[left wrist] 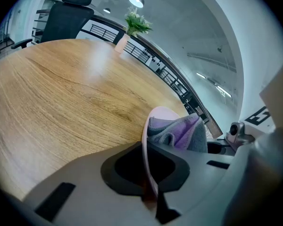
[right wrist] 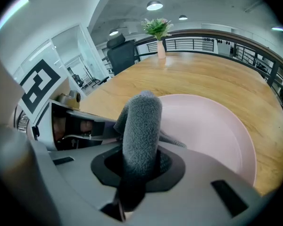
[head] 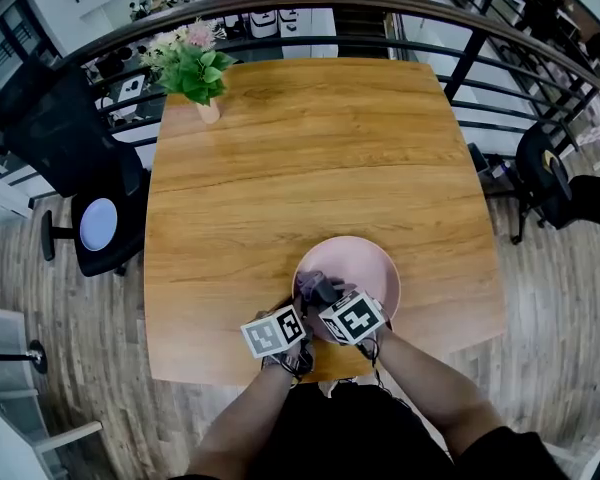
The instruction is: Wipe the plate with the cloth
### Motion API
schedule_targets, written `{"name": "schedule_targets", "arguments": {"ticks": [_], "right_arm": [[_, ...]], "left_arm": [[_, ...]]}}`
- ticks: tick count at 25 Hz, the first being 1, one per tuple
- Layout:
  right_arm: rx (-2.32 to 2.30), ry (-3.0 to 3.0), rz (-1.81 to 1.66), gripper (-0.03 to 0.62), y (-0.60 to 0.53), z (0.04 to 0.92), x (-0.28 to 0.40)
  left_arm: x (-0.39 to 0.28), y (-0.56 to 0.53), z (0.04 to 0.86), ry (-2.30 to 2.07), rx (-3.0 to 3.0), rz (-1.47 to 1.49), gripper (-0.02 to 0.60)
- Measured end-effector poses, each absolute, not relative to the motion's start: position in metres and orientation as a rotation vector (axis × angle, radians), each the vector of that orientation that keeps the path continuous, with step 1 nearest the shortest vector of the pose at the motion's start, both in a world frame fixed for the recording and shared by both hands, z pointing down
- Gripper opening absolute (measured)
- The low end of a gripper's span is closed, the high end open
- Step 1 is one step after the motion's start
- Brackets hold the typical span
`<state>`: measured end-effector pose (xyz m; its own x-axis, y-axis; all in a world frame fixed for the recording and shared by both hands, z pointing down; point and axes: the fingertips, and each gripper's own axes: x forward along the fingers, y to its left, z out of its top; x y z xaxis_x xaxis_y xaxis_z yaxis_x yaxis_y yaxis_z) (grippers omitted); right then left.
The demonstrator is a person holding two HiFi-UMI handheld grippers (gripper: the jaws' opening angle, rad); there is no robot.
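Currently: pink plate [head: 368, 260] sits on the wooden worktop [head: 310, 148] near the edge closest to the person, tipped up on the left gripper's side. Left gripper [left wrist: 149, 185] has its jaws almost fully closed on the thin near rim of the plate. Right gripper [right wrist: 136, 175] has its jaws clamped on a thick fold of the grey-and-lilac cloth [right wrist: 141, 121], whose free end lies inside the plate by that rim.

Handling, judged:
- Plate looks stiff, smooth and probably breakable. A rim pinch gives little bearing surface, so it could slip or pivot under a hard wipe. The rim is the only place to hold it.
- Cloth is soft, fluffy and light. It will bunch and drag, not slide. The hold on the bulk of the fold looks secure.

Room:
- The worktop edge is close behind the plate, so strokes are safer directed away from the person, over the open wood.
- Vase of flowers [head: 206, 108] stands at the far left corner, well apart.
- Railing [head: 460, 78] lies beyond the worktop.
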<state>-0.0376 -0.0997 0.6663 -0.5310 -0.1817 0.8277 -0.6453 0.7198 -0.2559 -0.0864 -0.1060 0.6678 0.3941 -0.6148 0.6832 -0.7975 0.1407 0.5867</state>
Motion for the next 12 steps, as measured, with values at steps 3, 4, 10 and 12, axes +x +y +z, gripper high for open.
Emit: {"name": "schedule_targets", "arguments": {"ticks": [3, 4, 10, 12], "right_arm": [[0.622, -2.077, 0.698, 0.072, -0.105, 0.668, -0.039], [0.622, -2.075, 0.696, 0.072, -0.107, 0.668, -0.039], [0.67, -2.059, 0.691, 0.072, -0.127, 0.671, -0.026], [0.697, -2.052, 0.701, 0.072, -0.135, 0.672, -0.019]], "left_arm": [[-0.087, -0.107, 0.667, -1.295, 1.554, 0.206, 0.031], [-0.087, -0.107, 0.667, -1.293, 1.554, 0.206, 0.031], [-0.087, -0.107, 0.669, -1.29, 1.554, 0.203, 0.031], [-0.087, -0.107, 0.669, -1.287, 1.555, 0.201, 0.031]]}}
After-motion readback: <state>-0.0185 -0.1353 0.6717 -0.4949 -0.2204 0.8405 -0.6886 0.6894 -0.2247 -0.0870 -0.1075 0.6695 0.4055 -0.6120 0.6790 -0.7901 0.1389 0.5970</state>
